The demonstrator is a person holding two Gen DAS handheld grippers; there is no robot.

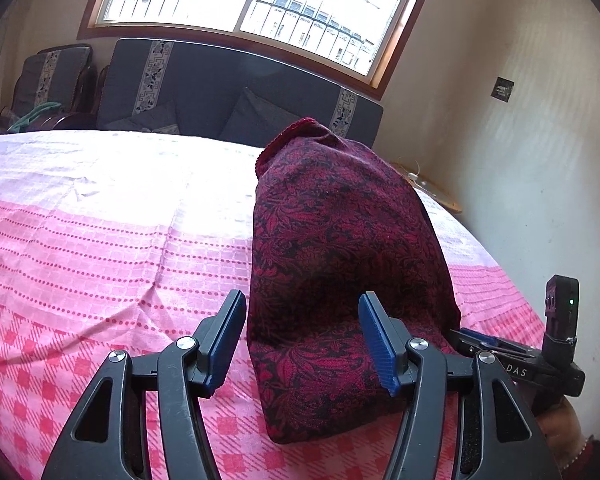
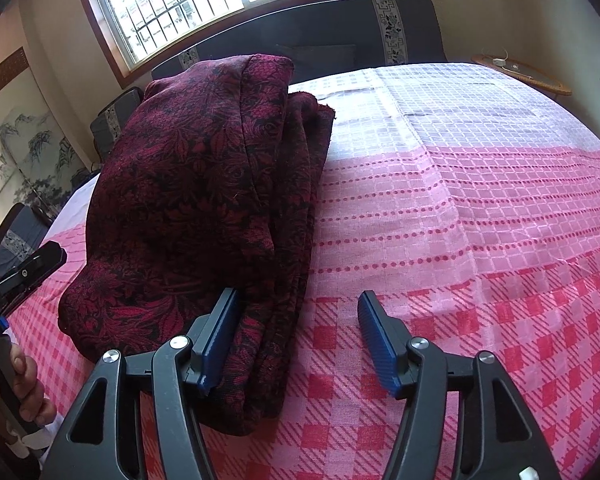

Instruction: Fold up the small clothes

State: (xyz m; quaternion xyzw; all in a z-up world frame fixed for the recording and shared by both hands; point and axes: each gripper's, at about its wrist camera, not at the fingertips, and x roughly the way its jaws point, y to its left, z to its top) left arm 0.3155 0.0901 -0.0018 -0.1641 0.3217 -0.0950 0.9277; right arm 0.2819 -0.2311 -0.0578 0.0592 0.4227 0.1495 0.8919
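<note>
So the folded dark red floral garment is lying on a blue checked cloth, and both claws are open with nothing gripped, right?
Not quite: the cloth under the folded garment is pink and red checked, not blue. The right wrist view shows this plainly. The rest holds: the right claw and left claw are both open, gripping nothing.

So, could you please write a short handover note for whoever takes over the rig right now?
Left gripper: open, holding nothing, over the near end of the dark red floral garment.
Right gripper: open, holding nothing; the garment's near right edge lies between its fingers, unpinched.
Garment: lies in a narrow folded bundle of several layers on the pink checked cloth.
Done: lengthwise folds appear made, and both grippers are off the fabric.
Left: probably one more fold end to end, then tidy the edges; that is my judgement only.
</note>
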